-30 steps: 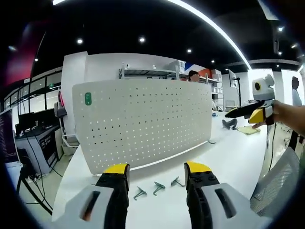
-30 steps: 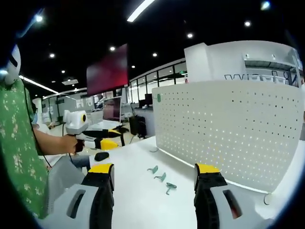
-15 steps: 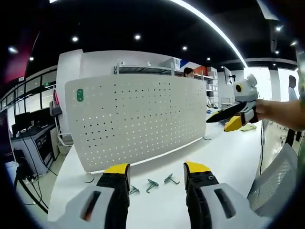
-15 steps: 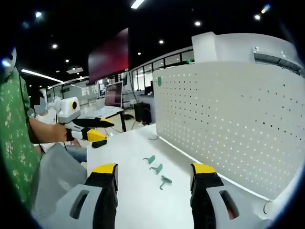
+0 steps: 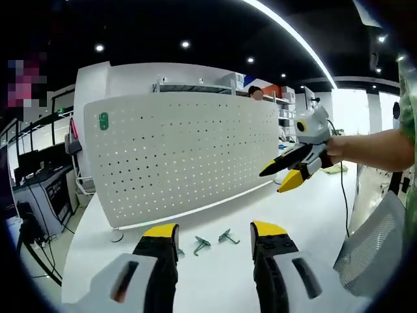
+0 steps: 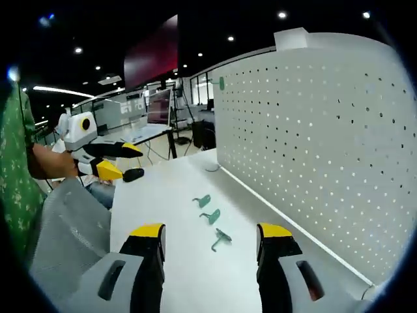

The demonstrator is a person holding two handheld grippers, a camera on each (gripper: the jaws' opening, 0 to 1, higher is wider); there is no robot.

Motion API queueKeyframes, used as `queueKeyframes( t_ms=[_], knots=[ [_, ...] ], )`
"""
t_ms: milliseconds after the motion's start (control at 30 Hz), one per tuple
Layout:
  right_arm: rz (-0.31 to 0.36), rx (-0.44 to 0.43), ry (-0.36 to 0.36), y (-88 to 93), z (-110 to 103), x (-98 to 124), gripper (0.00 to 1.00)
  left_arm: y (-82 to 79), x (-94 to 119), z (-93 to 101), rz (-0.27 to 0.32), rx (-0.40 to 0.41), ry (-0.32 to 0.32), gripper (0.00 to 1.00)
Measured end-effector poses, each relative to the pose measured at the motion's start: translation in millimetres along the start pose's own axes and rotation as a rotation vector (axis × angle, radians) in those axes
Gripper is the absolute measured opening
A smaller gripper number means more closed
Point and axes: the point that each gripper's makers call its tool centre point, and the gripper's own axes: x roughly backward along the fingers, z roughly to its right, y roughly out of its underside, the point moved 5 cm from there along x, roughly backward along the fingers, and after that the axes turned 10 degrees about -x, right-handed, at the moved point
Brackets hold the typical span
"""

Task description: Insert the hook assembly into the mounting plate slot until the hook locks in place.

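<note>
A white perforated mounting plate stands upright on the white table. Three small grey-green hooks lie in a row in front of it: one, a second, and a third partly hidden by my left jaw. My left gripper hovers open just short of them, holding nothing. The right gripper, held by a hand, is open in the air beside the plate. In the right gripper view the hooks lie ahead of my open right gripper, the plate rises on the right, and the left gripper is open at far left.
A grey mesh chair stands at the table's near edge beside a person in green. A dark mouse-like object lies near the table's far end. Desks, monitors and shelving fill the room behind the plate.
The right gripper has swung in toward the plate and lower, nearer the hooks. The left gripper has edged closer to the hooks. The hooks and the plate have stayed put.
</note>
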Motion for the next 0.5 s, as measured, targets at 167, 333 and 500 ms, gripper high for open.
queueKeyframes(
  t_ms=[167, 333, 500],
  knots=[
    [-0.038, 0.000, -0.017, 6.7, 8, -16, 0.55, 3.4, -3, 5.5, -0.014, 0.005, 0.011, 0.45],
    [-0.073, -0.006, -0.035, 13.2, 16, -30, 0.51, 7.3, -5, 9.8, -0.027, 0.010, 0.021, 0.45],
    [-0.102, -0.015, -0.046, 21.4, 25, -42, 0.50, 12.8, -6, 11.5, -0.045, 0.013, 0.027, 0.45]
  ],
)
